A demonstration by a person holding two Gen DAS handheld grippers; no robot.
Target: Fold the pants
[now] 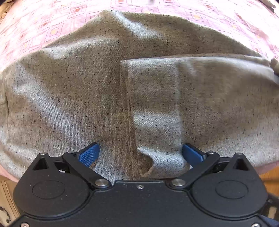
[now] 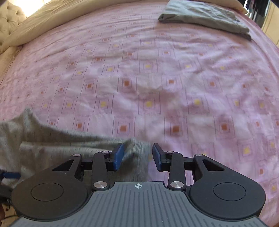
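Observation:
Grey speckled pants (image 1: 87, 83) lie spread on the pink patterned bed, filling the left wrist view, with a folded-over flap (image 1: 153, 104) running toward the camera. My left gripper (image 1: 140, 153) is open, its blue pads (image 1: 89, 154) wide apart on either side of the flap's near end. In the right wrist view the pants (image 2: 52, 139) reach in from the left. My right gripper (image 2: 137, 155) is open with a ribbed cuff of the pants (image 2: 137, 153) lying between its blue pads (image 2: 118, 155).
The pink bedsheet (image 2: 157, 78) stretches far ahead. A folded grey garment (image 2: 204, 15) lies at the far right of the bed. A cream pillow or duvet (image 2: 34, 22) and tufted headboard (image 2: 8, 19) are at the far left. The bed's near edge shows below the pants (image 1: 7, 174).

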